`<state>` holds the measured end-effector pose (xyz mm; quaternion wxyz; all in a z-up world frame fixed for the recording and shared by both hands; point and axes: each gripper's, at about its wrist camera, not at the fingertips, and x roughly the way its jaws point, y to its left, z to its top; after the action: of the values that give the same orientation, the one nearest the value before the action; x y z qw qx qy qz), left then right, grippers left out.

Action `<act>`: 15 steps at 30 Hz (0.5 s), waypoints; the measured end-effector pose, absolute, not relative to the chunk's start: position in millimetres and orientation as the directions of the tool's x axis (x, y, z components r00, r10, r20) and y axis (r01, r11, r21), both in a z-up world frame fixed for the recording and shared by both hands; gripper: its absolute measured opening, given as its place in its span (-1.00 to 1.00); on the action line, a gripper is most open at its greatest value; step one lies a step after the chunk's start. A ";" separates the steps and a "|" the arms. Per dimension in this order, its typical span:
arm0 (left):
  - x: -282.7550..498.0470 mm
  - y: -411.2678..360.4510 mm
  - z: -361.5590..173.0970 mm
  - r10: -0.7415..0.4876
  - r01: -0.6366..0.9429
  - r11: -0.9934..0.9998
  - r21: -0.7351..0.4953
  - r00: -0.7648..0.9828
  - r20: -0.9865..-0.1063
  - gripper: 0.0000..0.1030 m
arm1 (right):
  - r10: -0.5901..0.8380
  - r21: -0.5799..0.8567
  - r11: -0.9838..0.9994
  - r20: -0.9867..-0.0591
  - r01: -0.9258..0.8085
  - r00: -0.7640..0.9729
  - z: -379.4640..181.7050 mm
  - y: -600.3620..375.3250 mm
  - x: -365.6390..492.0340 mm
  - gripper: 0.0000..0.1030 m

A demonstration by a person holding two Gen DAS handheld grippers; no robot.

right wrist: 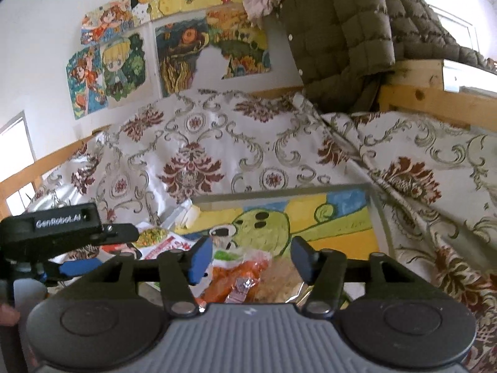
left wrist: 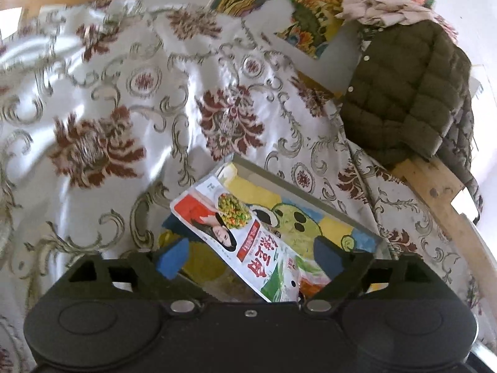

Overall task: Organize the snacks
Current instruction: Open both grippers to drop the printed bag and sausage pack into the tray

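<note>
Left wrist view: white snack pouch (left wrist: 236, 233) already lies in the painted box (left wrist: 310, 183) w/ left gripper (left wrist: 248, 256) jaws released; right gripper (right wrist: 251, 259) jaws apart over orange snack bag (right wrist: 239, 272), also inside — probably nearly done.
</note>
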<state>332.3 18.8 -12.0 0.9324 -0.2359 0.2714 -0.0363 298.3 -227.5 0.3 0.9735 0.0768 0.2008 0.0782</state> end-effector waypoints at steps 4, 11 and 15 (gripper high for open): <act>312.3 15.7 3.5 -0.157 -0.040 0.917 -0.396 0.877 -0.453 0.89 | 0.172 0.177 0.977 -0.345 -0.116 0.923 10.6 -232.0 284.9 0.42; 271.0 8.4 27.3 -0.103 -0.010 0.959 -0.283 0.918 -0.383 0.98 | 0.166 0.177 0.977 -0.286 -0.118 0.944 30.7 -239.6 254.4 0.72; 242.5 4.2 35.1 -0.087 0.009 0.972 -0.234 0.942 -0.324 0.98 | 0.154 0.160 0.980 -0.255 -0.115 0.955 40.4 -241.5 235.1 0.90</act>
<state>242.5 4.2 35.1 0.9787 -0.1153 0.1682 -0.0245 235.1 -241.5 40.4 0.9860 0.0716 0.1341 0.0683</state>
